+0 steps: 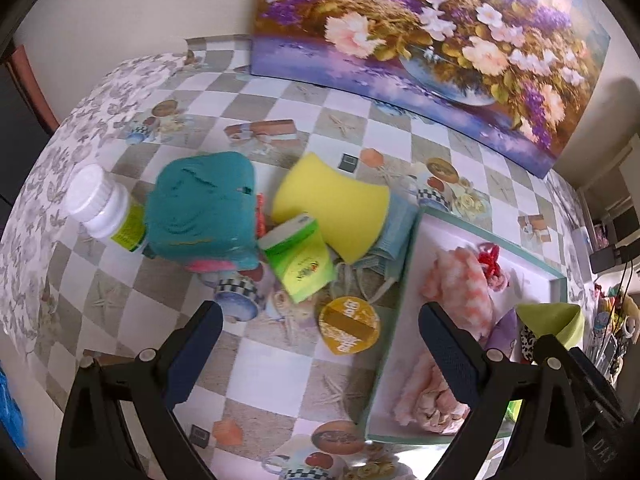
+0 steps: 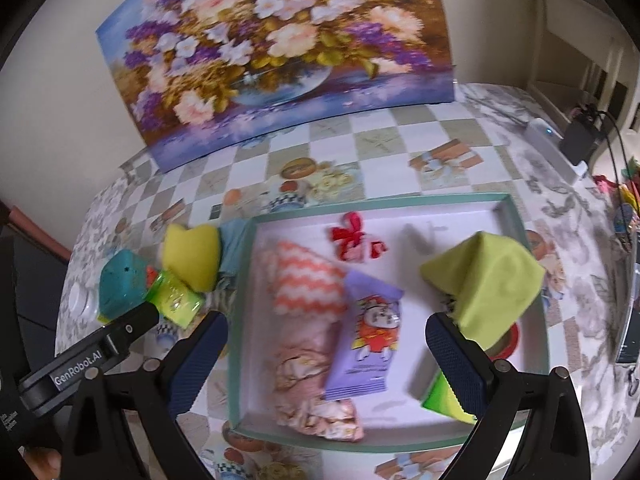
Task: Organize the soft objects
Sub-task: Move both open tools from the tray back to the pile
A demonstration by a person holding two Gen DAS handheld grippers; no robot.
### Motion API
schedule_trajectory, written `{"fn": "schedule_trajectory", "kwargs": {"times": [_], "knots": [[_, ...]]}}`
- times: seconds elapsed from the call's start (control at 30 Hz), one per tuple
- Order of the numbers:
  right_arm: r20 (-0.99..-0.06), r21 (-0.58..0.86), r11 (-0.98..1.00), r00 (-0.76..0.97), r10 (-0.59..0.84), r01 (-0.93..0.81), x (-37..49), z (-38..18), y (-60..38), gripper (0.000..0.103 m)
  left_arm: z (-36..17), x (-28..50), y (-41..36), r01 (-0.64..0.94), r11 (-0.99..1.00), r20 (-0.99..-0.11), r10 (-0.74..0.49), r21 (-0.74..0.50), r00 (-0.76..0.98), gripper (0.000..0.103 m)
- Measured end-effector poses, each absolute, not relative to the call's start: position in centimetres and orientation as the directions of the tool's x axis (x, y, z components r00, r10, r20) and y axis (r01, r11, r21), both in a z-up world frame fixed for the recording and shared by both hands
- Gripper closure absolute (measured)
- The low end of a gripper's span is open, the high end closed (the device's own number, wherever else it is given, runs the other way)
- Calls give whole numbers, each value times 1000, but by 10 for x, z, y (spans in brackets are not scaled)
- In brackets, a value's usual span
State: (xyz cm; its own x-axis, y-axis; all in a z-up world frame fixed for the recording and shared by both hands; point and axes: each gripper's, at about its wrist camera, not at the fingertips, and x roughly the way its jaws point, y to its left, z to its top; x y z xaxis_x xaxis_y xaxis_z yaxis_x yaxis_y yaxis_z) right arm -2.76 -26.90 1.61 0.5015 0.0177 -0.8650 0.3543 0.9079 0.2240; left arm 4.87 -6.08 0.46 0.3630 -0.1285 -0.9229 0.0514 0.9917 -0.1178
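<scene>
Here my right claw (image 2: 326, 344) hangs wide above the tray (image 2: 524, 216), green cloth (image 2: 488, 276) draped on one finger, my left claw (image 1: 320, 334) equally wide beside the yellow sponge (image 1: 340, 212).

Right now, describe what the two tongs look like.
Both tongs, left and right, have matte black plastic frames with silver pivot screws and dark navy textured pads. A white GenRobot.AI marking runs along the left tool's black body.

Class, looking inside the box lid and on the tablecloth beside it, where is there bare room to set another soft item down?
Bare white floor lies in the tray between the red bow and green cloth. Its left side is crowded by the chevron cloth and purple packet. Outside, the yellow sponge pile is crowded.
</scene>
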Motion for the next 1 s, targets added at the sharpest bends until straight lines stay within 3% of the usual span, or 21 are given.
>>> {"fn": "schedule_trajectory", "kwargs": {"times": [0.37,1.0], "knots": [[-870,241,936,485,91,258,-9,4,-228,2,-10,48,-12,-63,987,-938,-120,-149,326,5],[-903,147,987,417,107,66,22,-35,-165,3,-71,60,37,-284,955,-985,-40,-87,168,5]]}}
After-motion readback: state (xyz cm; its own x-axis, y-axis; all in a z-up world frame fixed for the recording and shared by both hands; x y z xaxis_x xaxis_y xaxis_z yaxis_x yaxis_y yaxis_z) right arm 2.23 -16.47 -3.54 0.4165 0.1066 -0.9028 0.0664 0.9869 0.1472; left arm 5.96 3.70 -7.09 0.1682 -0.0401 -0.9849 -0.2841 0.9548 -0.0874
